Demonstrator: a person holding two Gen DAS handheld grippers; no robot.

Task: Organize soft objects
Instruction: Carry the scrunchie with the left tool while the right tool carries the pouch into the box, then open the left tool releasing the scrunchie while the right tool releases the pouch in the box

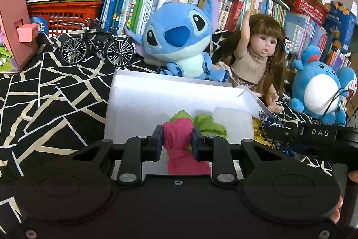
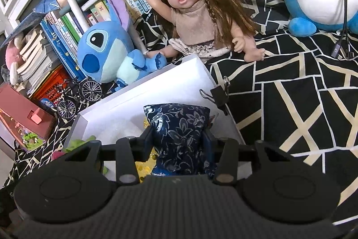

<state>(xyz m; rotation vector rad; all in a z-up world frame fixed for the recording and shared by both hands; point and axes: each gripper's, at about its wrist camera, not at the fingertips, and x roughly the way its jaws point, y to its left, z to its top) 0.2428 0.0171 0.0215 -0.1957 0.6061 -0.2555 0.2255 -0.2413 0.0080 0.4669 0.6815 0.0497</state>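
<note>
The left gripper (image 1: 176,140) is clenched on a pink cloth bundle (image 1: 179,138), held over the near edge of the white box (image 1: 138,95). The right gripper (image 2: 179,142) grasps a dark blue brocade pouch (image 2: 179,124) between its pads, over the same box's near right part. Inside the box lie 1 green cloth (image 1: 208,124), 1 translucent pale item (image 1: 232,120) of uncertain kind, and 1 yellow patterned item (image 2: 143,168), mostly hidden. Judged from this, the task is partly done: 3 items rest in the box, and 2 more are in hand but not yet released. Outside the box, 4 larger toys remain on the black patterned cloth (image 1: 56,104): 1 blue Stitch plush (image 1: 179,41), 1 long-haired doll (image 1: 257,53), 1 round blue plush (image 1: 317,86), and 1 further toy at the right edge, only partly visible. Whether these belong in the box cannot be told. Also present: 1 model bicycle (image 1: 98,44) and 1 binder clip (image 2: 218,93) on the box's rim.
</note>
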